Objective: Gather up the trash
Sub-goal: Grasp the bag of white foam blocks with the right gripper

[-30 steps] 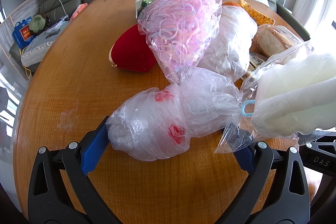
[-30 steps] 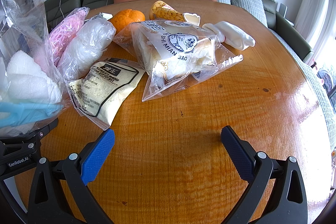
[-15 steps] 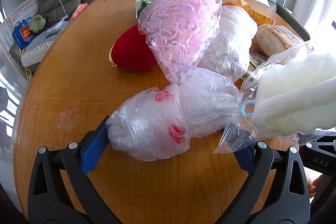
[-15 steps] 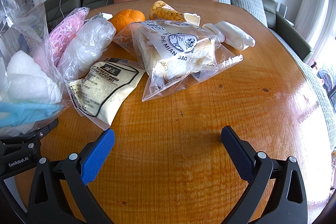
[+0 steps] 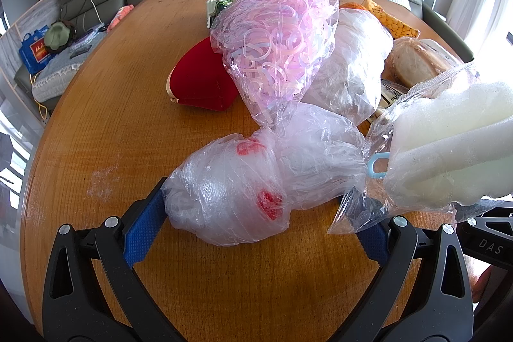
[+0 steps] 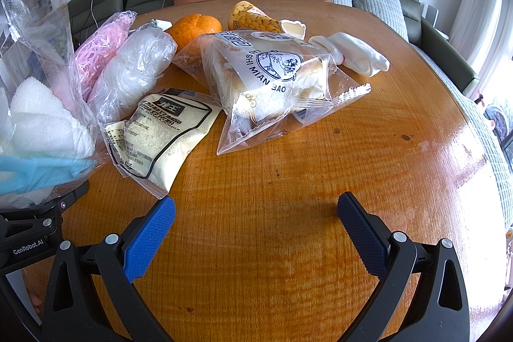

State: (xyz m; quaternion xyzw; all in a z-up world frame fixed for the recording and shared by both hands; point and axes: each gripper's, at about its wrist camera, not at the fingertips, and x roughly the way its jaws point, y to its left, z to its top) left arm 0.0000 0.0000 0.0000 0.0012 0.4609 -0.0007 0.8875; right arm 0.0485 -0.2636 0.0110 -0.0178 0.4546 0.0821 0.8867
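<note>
Right now the left gripper [image 5: 256,233] sits spread around the clear bag [image 5: 231,197], lower centre, long axis crosswise; right gripper [image 6: 256,233] spread, empty (farther off).

A crinkly clear plastic bag with red spots [image 5: 231,197] lies on its side on the wooden tabletop [image 5: 96,124]. Behind it leans a clear bag full of pink plastic loops [image 5: 275,50], touching a cloudy white bag [image 5: 349,69]. A flat packet of pale powder [image 6: 160,137] lies beside a clear bread bag [image 6: 269,85].
</note>
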